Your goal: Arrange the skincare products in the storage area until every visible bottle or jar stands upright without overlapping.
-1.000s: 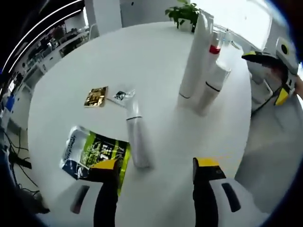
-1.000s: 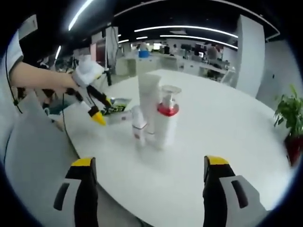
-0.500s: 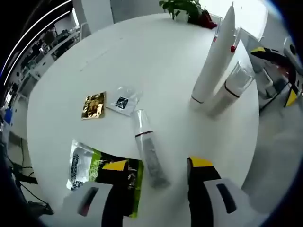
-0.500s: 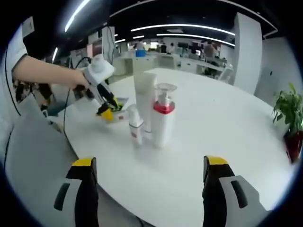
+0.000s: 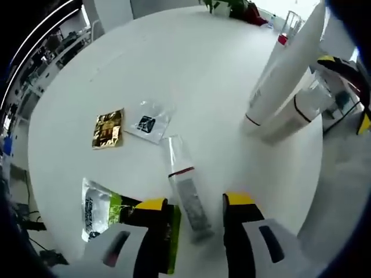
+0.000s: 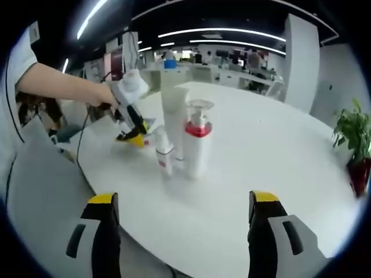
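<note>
A slim bottle (image 5: 184,186) with a red band lies flat on the white round table (image 5: 191,63). My left gripper (image 5: 195,201) is open, and its jaws straddle the bottle's near end without touching it. Three products stand upright together: a tall white tube (image 6: 174,119), a pump bottle with a red collar (image 6: 197,139) and a small white bottle (image 6: 163,154). The same tall tube (image 5: 287,69) and small bottle (image 5: 304,113) rise at the right of the left gripper view. My right gripper (image 6: 184,200) hangs open near the table edge, holding nothing. In its view the left gripper (image 6: 134,138) tips down behind the group.
A gold sachet (image 5: 108,127), a clear sachet (image 5: 148,120) and a green-and-black pouch (image 5: 124,223) lie flat near the lying bottle. A potted plant (image 6: 351,127) stands at the table's far side. A person's arm (image 6: 58,90) holds the left gripper.
My left gripper has come down and forward over the lying bottle, so its jaws now flank the bottle, and the gap between them looks narrower. My right gripper has stayed put.
</note>
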{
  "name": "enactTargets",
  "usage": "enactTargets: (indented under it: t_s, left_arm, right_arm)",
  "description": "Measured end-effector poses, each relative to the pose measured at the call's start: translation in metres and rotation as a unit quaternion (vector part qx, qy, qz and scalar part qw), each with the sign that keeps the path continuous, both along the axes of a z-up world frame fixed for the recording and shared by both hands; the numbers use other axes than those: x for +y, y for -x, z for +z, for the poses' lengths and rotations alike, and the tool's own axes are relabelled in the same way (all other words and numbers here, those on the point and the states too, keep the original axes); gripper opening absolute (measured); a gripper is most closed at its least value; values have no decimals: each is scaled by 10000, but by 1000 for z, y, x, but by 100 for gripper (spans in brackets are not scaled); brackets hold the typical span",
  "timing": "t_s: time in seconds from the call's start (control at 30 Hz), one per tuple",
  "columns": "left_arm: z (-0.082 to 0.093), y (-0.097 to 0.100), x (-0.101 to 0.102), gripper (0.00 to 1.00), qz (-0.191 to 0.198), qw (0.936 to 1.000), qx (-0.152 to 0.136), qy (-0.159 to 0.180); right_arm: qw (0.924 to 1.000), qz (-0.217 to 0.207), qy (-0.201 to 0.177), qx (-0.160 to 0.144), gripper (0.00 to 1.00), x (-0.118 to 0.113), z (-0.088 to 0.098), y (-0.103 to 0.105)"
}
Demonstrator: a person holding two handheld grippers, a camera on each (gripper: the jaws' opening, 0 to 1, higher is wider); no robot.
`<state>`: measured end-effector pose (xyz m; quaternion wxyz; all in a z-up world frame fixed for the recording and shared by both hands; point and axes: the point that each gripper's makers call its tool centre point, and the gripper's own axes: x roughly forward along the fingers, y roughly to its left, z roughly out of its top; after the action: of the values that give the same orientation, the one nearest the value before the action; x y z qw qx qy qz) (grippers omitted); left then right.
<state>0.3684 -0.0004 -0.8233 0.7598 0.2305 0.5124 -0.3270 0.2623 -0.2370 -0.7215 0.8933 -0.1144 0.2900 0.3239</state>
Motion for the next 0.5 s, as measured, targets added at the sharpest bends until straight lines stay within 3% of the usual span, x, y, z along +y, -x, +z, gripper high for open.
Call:
enactTargets:
  t_s: [0.3, 0.5]
  left_arm:
    - [-8, -2, 0, 37, -14, 9996, 210, -211]
    - [-9, -5, 1, 30, -34, 9994, 247, -251]
  right_arm:
    - [9999, 92, 114, 65, 92, 2, -4, 3]
    - [9999, 71, 107, 76, 91, 1, -4, 2]
